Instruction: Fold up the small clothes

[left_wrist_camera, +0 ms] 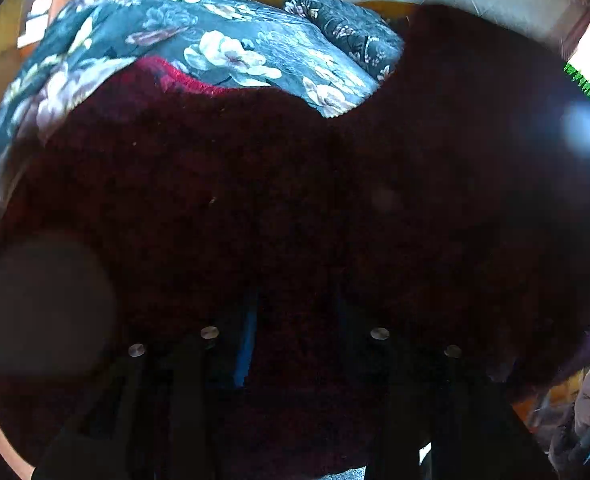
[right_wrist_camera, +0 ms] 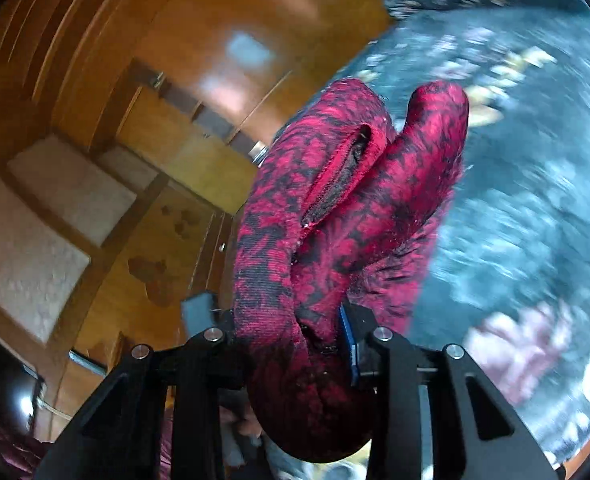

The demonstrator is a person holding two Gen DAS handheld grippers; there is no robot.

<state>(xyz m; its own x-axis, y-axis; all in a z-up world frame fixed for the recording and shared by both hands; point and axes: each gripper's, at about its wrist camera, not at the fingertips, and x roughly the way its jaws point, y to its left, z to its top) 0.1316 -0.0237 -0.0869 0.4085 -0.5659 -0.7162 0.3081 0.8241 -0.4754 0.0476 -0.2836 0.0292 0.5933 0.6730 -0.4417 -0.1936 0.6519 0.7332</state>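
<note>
Red garment (right_wrist_camera: 335, 216): black-patterned knit, bunched and hanging from the right tool (right_wrist_camera: 291, 344), whose fingers are clenching on its folds; an open hem is showing toward 12 o'clock. In the left wrist view the garment (left_wrist_camera: 255, 220) is filling most of the frame, dark and close, draping over the left tool (left_wrist_camera: 295, 344); whether that tool is gripping cannot be told. Floral cloth (left_wrist_camera: 223, 40): lying beyond the garment at 12 o'clock. Wood panelling (right_wrist_camera: 143, 80): standing at 10 o'clock.
</note>
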